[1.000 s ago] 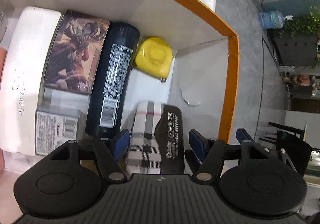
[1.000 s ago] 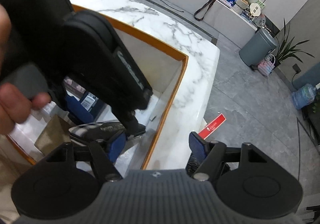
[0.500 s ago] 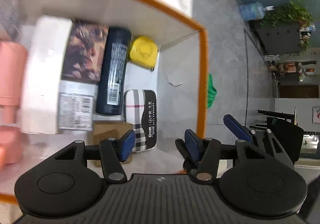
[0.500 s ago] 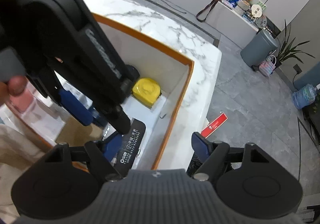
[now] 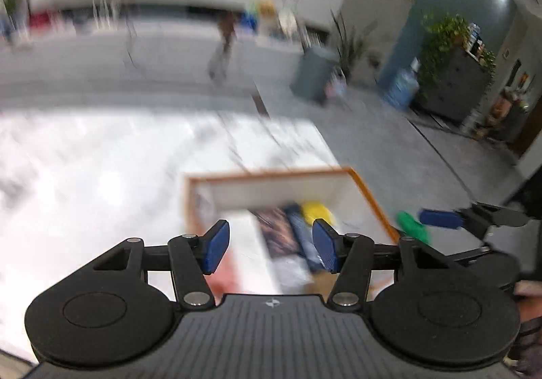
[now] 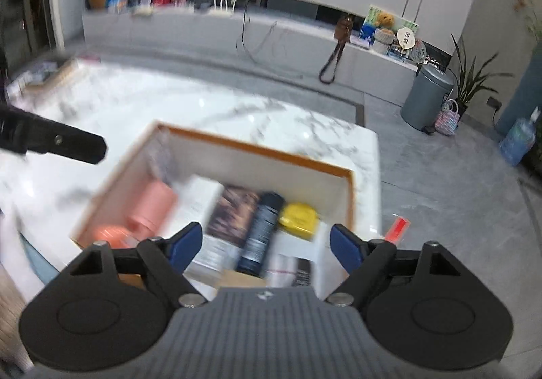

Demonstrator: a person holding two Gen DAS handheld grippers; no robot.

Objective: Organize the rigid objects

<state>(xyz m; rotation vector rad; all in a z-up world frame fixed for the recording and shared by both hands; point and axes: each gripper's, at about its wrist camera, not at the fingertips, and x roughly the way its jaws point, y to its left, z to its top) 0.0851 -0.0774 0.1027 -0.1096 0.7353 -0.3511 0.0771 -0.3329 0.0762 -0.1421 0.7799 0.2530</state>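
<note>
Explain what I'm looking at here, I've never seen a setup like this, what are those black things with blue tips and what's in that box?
There is no robot here. A person holds a hand-operated gripper in each hand, and each gripper carries a wide-angle camera that looks out along its own two fingers. So the black frame with blue pads filling the bottom of each picture is the tool itself.

One picture comes from the left gripper, the other from the right gripper. Both are open and hold nothing; the right one's jaws have just been opening wider.

Below them is an orange-rimmed box on a white marble table. Inside the box lie a pink cylinder, a picture-covered box, a dark spray can, a yellow tape measure and a checked case. Both pictures are blurred, the left one more.
</note>
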